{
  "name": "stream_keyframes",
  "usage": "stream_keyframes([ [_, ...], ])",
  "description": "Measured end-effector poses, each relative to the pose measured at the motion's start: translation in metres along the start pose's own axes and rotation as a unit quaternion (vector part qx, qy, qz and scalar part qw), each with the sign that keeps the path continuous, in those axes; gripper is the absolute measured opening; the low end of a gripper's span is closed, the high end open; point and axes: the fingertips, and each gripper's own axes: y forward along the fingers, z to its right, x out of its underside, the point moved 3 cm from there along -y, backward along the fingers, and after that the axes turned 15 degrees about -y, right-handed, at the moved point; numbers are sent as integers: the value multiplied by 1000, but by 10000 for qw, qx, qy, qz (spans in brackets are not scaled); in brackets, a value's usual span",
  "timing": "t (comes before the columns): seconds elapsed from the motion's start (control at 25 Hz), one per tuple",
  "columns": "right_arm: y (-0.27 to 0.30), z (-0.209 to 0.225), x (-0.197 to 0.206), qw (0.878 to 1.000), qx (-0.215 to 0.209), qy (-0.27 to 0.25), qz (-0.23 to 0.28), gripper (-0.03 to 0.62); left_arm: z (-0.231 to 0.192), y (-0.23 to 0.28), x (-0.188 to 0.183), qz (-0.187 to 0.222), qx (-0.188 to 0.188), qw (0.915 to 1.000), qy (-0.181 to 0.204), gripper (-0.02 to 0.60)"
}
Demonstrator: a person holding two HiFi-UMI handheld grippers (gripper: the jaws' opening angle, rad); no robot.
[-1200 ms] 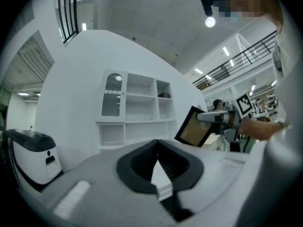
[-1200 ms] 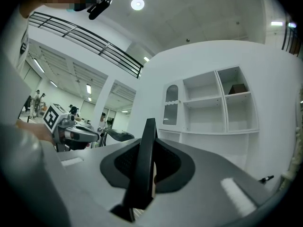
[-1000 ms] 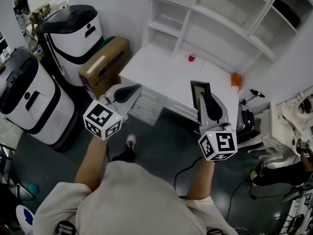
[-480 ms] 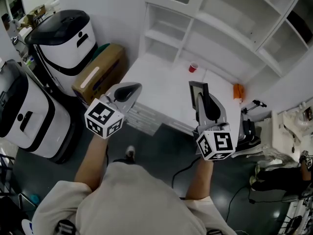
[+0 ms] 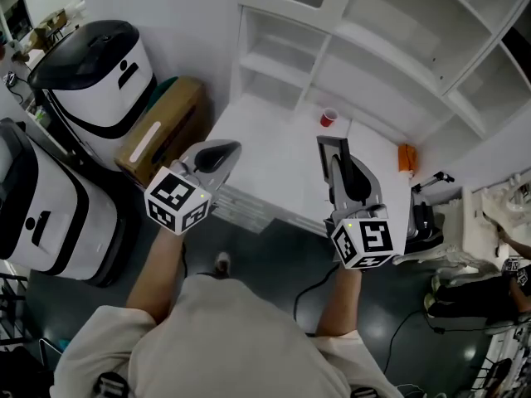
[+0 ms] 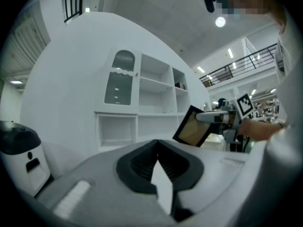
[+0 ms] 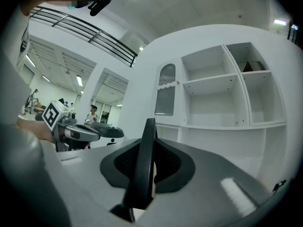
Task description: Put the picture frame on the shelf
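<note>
head view, right gripper: we see the right gripper (image 5: 338, 166) clamped on the picture frame (image 5: 333, 146), which stands upright on edge out of its jaws.
head view, left gripper: the left gripper (image 5: 226, 147) is off to the side of the right one, well apart, carrying nothing.
head view, surface: a white counter (image 5: 265, 135) lies under and ahead of both grippers. A red cup (image 5: 328, 118) sits just beyond the right gripper's tips, and a small orange thing (image 5: 404, 157) is off to its right.
head view, room: a white shelf (image 5: 390, 48) with bare compartments rises past the counter. A cardboard box (image 5: 166, 131) and white-and-black machines (image 5: 95, 65) are out beyond the left gripper, on a dark floor (image 5: 274, 251).
left gripper view: jaws of the left gripper (image 6: 161, 174) are together and we see nothing between them. The frame (image 6: 194, 126) shows tilted in the right gripper (image 6: 214, 118) off to the right, with the shelf (image 6: 156, 93) ahead.
right gripper view: the frame (image 7: 144, 160) is edge-on, pinched between the pads of the right gripper (image 7: 147, 176). The shelf (image 7: 222, 93) is ahead and up, and the left gripper (image 7: 92, 132) is off to the left.
progress: the frame is picked up and carried in the air, not on the shelf yet.
left to do: we judge it needs a reach forward, setting the frame in a compartment, then letting go.
</note>
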Motion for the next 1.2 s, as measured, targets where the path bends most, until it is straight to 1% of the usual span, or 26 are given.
stream_keyframes([
  [0.2,34,2,9,9998,9,-69,-183,61,-30,15,0,-49,47,9999,-124,2],
  [0.6,130,0,12,9991,-78,-345,-252,61,-109,41,-6,-111,153,9995,-269,2],
  [0.8,173,2,18,9977,-151,-560,-345,61,-141,60,-6,-272,81,9991,-322,2],
  [1.0,210,7,26,9954,-192,-838,-428,62,-163,73,-3,-348,45,9985,-419,2],
  [1.2,242,14,32,9931,-387,-1041,-386,63,-176,86,-1,-416,-45,9981,-457,2],
])
